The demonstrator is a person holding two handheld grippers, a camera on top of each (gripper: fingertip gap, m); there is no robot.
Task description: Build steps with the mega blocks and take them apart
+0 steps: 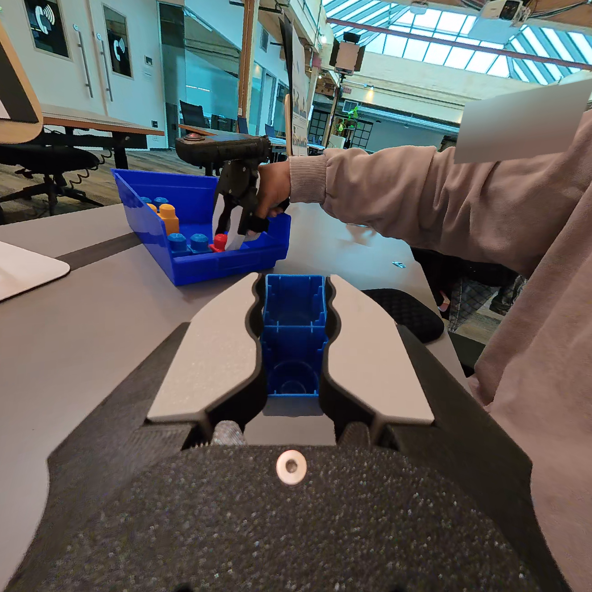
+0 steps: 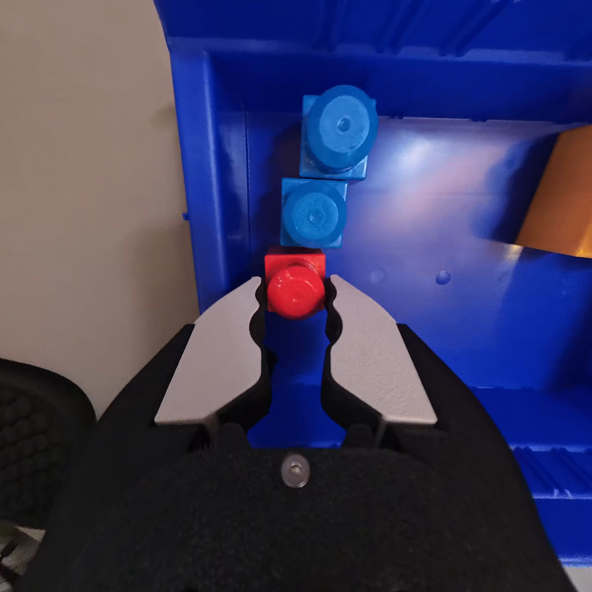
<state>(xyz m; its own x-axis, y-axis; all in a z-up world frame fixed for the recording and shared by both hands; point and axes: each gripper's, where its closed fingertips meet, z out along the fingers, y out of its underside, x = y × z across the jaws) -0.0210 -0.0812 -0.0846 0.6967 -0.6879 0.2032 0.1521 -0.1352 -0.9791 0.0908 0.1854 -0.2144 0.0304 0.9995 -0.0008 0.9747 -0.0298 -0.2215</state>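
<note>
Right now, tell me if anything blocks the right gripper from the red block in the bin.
Nothing visible does. The right gripper already has its fingers on either side of the red block in the blue bin. The two blue blocks sit beyond it, not between.

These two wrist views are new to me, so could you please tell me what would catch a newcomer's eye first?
In the left wrist view, the left gripper clamps a blue two-cell block, hollow underside facing the camera. Beyond it, a blue bin sits on the grey table. In the right wrist view, the right gripper reaches into that bin, its fingertips flanking a red block next to two blue blocks.
</note>
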